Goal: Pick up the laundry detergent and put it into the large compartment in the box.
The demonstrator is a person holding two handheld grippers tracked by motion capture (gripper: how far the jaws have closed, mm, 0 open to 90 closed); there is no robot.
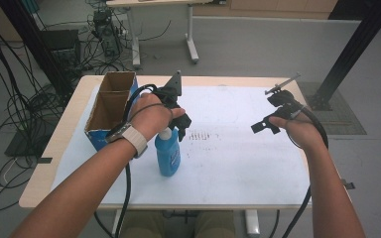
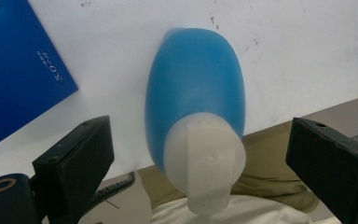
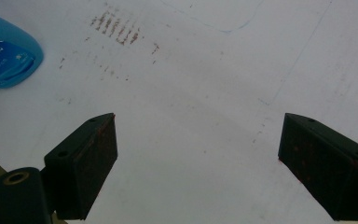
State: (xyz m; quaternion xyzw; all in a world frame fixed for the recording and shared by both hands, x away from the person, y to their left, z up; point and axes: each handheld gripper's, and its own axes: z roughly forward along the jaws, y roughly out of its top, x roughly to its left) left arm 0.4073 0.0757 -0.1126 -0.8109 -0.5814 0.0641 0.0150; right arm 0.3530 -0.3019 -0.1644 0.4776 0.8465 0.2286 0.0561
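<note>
A blue bottle with a whitish cap stands upright on the white sheet, near the table's front left. My left gripper hovers right over it, open. In the left gripper view the cap sits between the wide-apart jaws of that gripper, touching neither, with the blue body below it. My right gripper hangs open above the sheet at the right, nothing between its jaws. Its own view looks down on bare sheet, with the bottle at the top left.
An open cardboard box with blue sides stands at the table's left, just behind the bottle; its blue wall is close by. Faint brown smudges mark the sheet's middle. Cables and table legs lie on the floor beyond.
</note>
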